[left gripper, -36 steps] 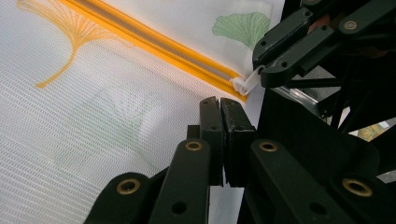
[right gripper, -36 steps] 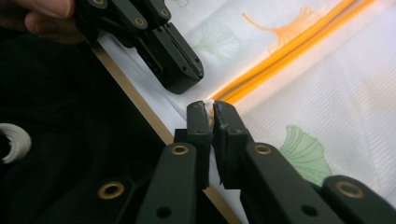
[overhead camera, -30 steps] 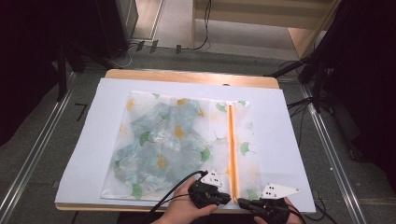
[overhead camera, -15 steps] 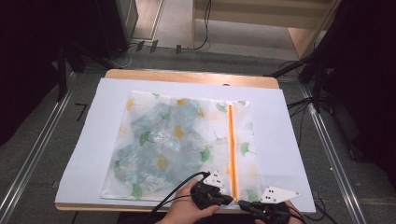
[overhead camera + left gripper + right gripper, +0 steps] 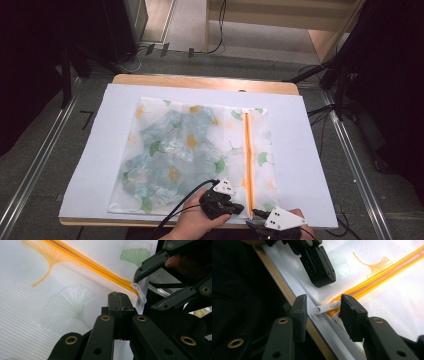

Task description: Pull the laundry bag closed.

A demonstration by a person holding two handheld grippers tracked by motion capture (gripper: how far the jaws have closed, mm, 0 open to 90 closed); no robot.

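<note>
A white mesh bag printed with ginkgo leaves lies flat on the sheet, with a blue-green floral cloth inside. Its orange zipper runs to the near edge and ends in a white pull. My right gripper has just been opening. It stands open with the pull lying loose between its jaws. Just left of the zipper's end, my left gripper is shut, tips down on the mesh. Whether mesh is pinched is hidden.
The bag rests on a white sheet over a wooden table, whose near edge runs right beside the pull. Black stands and cables crowd the right side, and metal rails run along the floor.
The right gripper has shifted a little left and toward the table's near edge. The left gripper and the bag have stayed put.
</note>
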